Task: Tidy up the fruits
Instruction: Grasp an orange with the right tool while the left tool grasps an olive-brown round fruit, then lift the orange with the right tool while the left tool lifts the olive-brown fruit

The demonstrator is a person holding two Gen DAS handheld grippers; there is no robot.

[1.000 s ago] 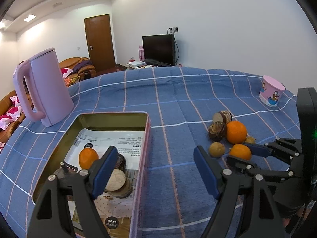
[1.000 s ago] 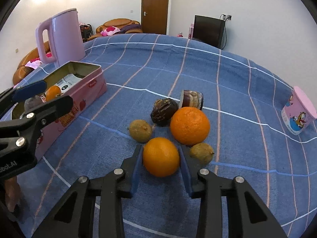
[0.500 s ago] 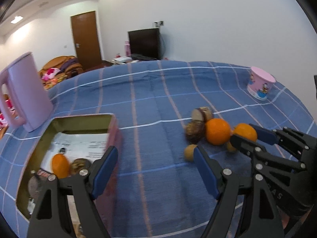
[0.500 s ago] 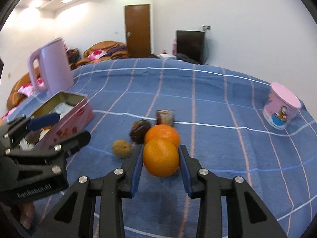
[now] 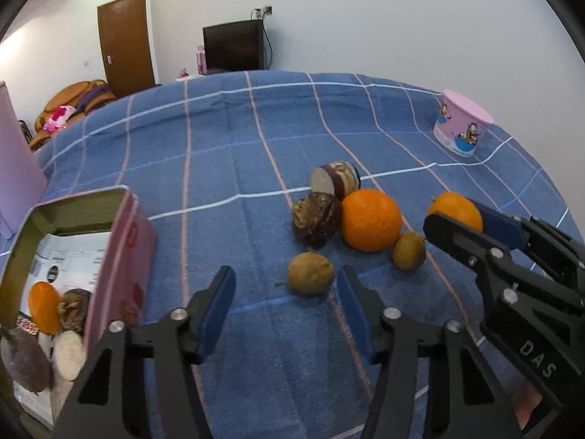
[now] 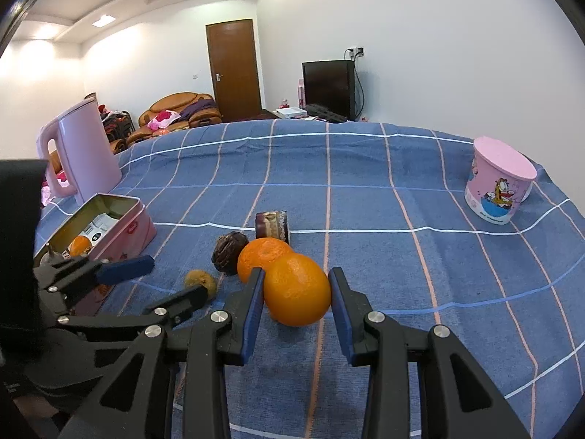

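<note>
Pictured: pink tin (image 6: pixel 139 216) lying open, long axis running toward the kettle (image 6: pixel 82 153). Right of it, right gripper (image 6: pixel 296 294) pinching an orange (image 6: pixel 297 294), round, without long axis; best carried level and released low inside. Left gripper (image 5: pixel 285 303) spread, empty, near a small brown fruit (image 5: pixel 310 272).

At lower centre the right gripper (image 6: pixel 296 294) clamps an orange (image 6: pixel 297 289) between its blue pads. Just behind sits a second orange (image 6: pixel 261 258), with a dark fruit (image 6: pixel 229 252) left of it. The left gripper (image 6: pixel 161 281), jaws apart, reaches in at left, before a pink tin (image 6: pixel 140 228).
</note>
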